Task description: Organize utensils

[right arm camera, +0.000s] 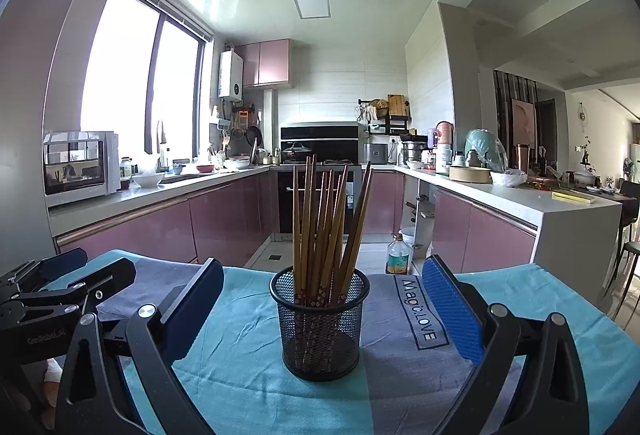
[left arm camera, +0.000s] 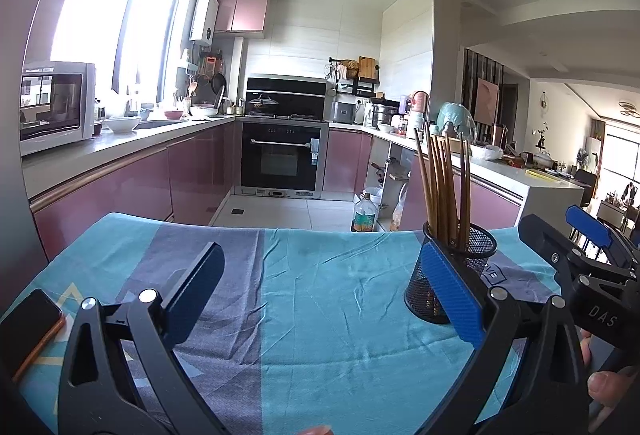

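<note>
While my right gripper [right arm camera: 322, 309] stood wide open with nothing between its pads, the black mesh cup [right arm camera: 319, 327] sat straight ahead of it, centred in the gap but untouched by either finger. My left gripper [left arm camera: 320, 299] was just as wide and just as empty, hovering over bare cloth, with the same cup just beyond its right-hand pad; from that view I could not tell whether the pad touched the mesh.

Inside the cup stood the chopsticks [right arm camera: 326, 219], a bundle of brown wooden sticks. I judged them light, stiff and fairly smooth, so a single one could roll or slip out of flat pads; I would have pinched across the shafts in their upper half, above the rim, where they fan apart enough to separate one or a pair. The cup itself looked light and likely to tip if I dragged sideways on a stick.

Their long axes ran close to vertical, decorated ends down in the mesh and plain ends up, the bundle splaying slightly, with the rightmost sticks leaning right.

Everything rested on a blue and grey cloth [right arm camera: 400, 387] covering the table, and a phone [left arm camera: 30, 327] lay near the cloth's left edge, well away from the cup.
</note>
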`<state>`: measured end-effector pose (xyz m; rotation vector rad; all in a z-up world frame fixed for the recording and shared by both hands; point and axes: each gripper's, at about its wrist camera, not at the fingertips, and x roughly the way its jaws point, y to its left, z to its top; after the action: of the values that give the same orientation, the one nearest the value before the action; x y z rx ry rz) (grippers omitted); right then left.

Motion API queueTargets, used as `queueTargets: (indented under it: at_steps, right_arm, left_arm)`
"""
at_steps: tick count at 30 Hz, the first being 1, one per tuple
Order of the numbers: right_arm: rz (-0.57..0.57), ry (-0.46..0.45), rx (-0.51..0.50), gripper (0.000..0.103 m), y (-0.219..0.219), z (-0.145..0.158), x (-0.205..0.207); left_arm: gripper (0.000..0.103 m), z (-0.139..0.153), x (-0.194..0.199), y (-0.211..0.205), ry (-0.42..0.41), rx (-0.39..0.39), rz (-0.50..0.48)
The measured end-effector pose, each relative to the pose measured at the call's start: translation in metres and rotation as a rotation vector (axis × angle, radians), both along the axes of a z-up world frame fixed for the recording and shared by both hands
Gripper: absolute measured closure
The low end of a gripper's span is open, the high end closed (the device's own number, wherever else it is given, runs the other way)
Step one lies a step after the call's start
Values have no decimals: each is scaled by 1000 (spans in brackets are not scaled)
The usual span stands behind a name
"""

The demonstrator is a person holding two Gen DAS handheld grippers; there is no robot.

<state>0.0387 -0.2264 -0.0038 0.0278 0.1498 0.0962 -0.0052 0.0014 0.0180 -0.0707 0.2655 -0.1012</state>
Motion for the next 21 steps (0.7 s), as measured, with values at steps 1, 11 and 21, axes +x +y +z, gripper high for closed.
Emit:
queueTargets:
  at_steps: [1, 11, 21]
  right_arm:
    - [0, -1, 0, 7, 0, 0, 0]
    - [-1, -3, -1, 7, 0, 0, -2]
    - [-1, -5, 1, 7, 1, 0, -2]
  left_arm:
    - [6, 0, 0, 0, 1, 1, -1]
    - [6, 1, -1, 1, -3, -1, -2]
    - [6, 2, -1, 1, -4, -1, -3]
